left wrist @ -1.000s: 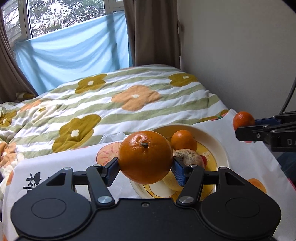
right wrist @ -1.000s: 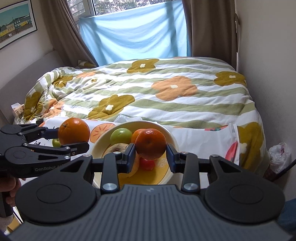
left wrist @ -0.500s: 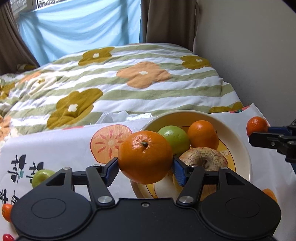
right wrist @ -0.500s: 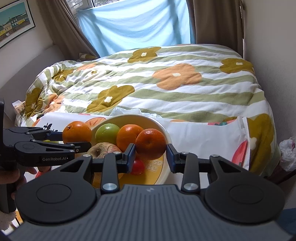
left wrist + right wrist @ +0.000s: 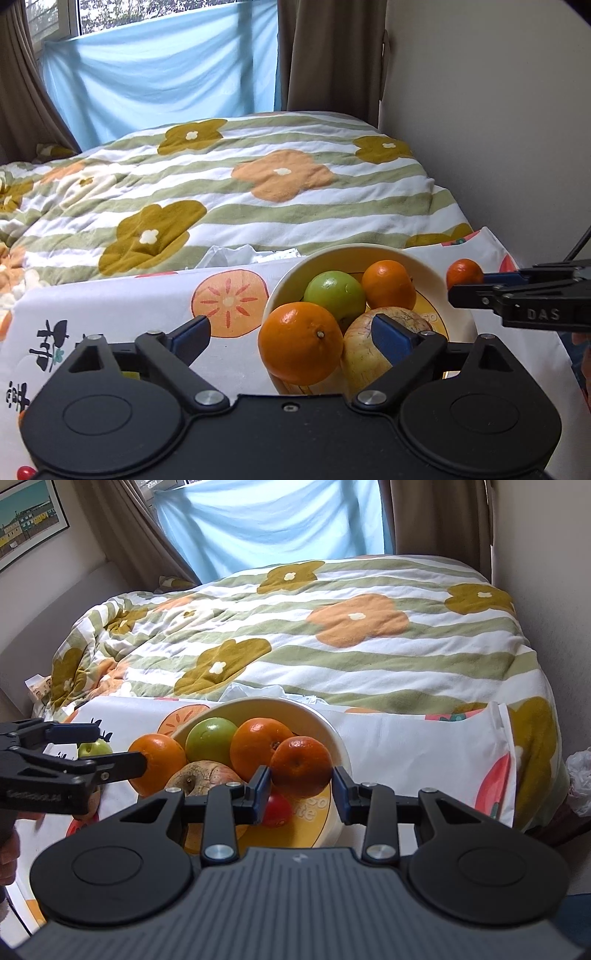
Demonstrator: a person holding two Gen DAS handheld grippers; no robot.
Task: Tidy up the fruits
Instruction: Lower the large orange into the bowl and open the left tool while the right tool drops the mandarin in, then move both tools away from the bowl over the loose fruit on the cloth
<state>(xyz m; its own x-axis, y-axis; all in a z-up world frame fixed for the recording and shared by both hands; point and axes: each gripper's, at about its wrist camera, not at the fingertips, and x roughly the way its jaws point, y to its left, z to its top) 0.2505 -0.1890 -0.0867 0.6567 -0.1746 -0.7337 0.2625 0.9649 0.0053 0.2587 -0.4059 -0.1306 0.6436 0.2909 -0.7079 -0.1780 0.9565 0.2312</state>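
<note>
My left gripper is open. The large orange it held rests at the near left edge of the cream fruit bowl, between the spread blue pads. The bowl holds a green apple, an orange and a pale apple. My right gripper is over the bowl. Its pads stand slightly apart from a mandarin between them. The left gripper shows at the left of the right wrist view.
The bowl stands on a fruit-print cloth at the foot of a bed with a flowered quilt. A loose green apple and a cherry tomato lie on the cloth at left. A wall is on the right.
My left gripper has opened and let the large orange down at the bowl's edge. My right gripper has moved over the bowl and its pads have loosened around the mandarin.
</note>
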